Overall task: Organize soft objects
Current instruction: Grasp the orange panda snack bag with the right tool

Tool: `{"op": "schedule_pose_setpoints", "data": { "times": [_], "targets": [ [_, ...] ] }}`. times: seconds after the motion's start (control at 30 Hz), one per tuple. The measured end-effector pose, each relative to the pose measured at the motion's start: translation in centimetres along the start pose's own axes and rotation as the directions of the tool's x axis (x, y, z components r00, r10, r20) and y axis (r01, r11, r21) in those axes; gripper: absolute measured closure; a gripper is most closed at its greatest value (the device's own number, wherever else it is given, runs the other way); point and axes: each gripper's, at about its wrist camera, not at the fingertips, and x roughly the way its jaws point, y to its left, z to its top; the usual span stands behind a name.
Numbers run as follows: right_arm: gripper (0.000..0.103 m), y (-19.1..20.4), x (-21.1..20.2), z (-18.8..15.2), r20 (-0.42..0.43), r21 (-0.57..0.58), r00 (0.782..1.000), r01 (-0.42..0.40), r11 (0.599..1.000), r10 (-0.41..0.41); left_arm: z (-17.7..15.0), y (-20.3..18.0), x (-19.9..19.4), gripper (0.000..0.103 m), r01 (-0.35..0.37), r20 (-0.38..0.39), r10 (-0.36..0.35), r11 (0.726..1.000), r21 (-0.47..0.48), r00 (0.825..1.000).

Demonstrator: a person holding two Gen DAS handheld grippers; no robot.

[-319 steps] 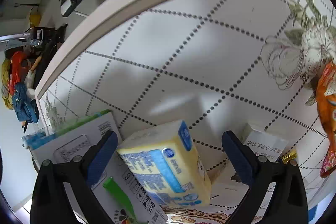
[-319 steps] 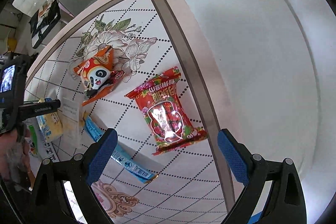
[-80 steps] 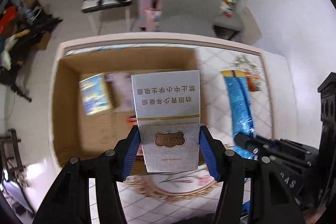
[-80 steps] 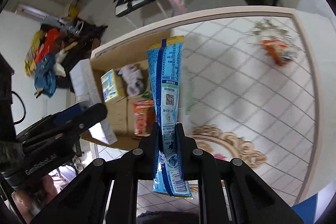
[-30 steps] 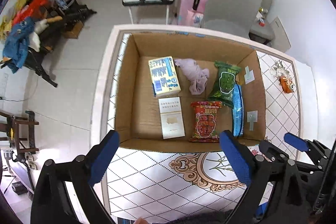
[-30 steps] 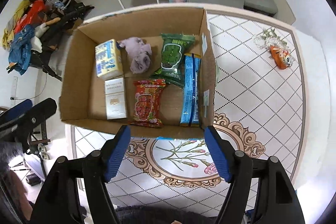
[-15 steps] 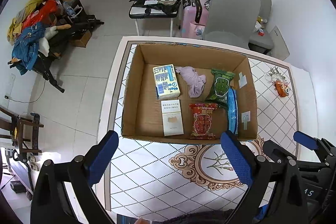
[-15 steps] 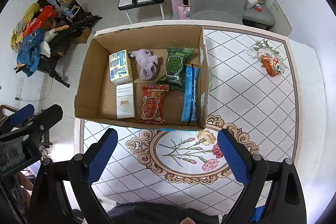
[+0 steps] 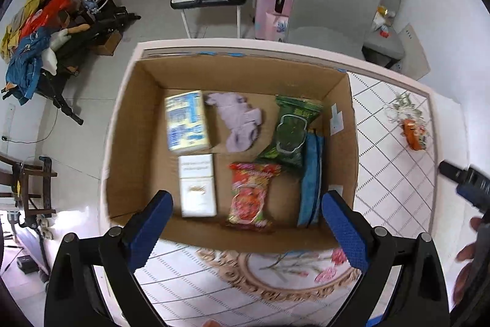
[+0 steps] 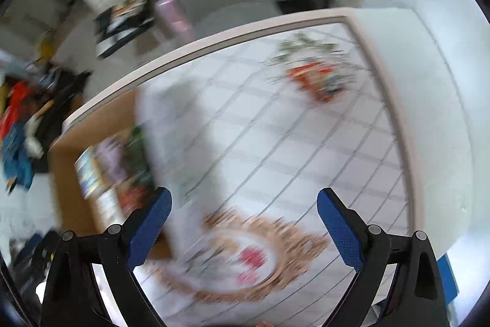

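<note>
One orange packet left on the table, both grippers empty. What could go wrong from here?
1. The orange packet lies near the table's far corner, so a clumsy grab could push it off.
2. The right wrist view is motion-blurred, so aiming the right gripper now is unreliable.
3. The cardboard box wall stands between packet and the left gripper, inviting a snag.

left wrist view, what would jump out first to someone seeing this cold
The open cardboard box in the middle of the patterned table, with a yellow-and-blue tissue pack, a lilac cloth, a white carton, and green, red and blue snack packets laid flat inside. Next, the lone orange packet left out on the table to the right. Both grippers are open and empty.
</note>
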Motion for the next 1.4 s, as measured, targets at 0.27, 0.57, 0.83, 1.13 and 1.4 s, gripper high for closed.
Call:
{"op": "schedule_pose_setpoints", "data": {
  "times": [0.27, 0.57, 0.83, 1.13, 1.4],
  "targets": [
    [0.005, -7.3, 9.0, 10.1, -0.07, 0.148, 0.997, 0.024, 0.989, -0.014, 4.8, -6.7, 7.9, 0.003, -0.093, -0.081, 0.093, 0.996, -0.004, 0.992],
    [0.029, -9.6, 18.2, 13.6, -0.245, 0.176, 0.97, 0.035, 0.984, 0.009, 6.9, -8.8, 10.9, 0.003, -0.131, -0.126, 0.129, 0.991, -0.001, 0.984],
    [0.055, -9.4, 17.3, 12.1, -0.217, 0.154, 0.976, 0.011, 0.988, 0.023, 6.3, -8.8, 10.6, 0.003, -0.111, -0.127, 0.111, 0.994, 0.002, 0.986],
    [0.055, -1.6, 5.8, 5.3, -0.104, -0.039, 0.982, -0.163, 0.986, 0.158, 2.6, -6.2, 5.9, 0.003, -0.023, -0.103, 0.025, 0.999, 0.028, 0.994],
    [0.055, 7.8, -2.9, -2.5, -0.109, -0.223, 0.952, -0.302, 0.927, 0.284, -0.6, 2.0, -0.2, 0.003, 0.035, -0.085, -0.034, 0.999, 0.008, 0.996]
  ]
}}
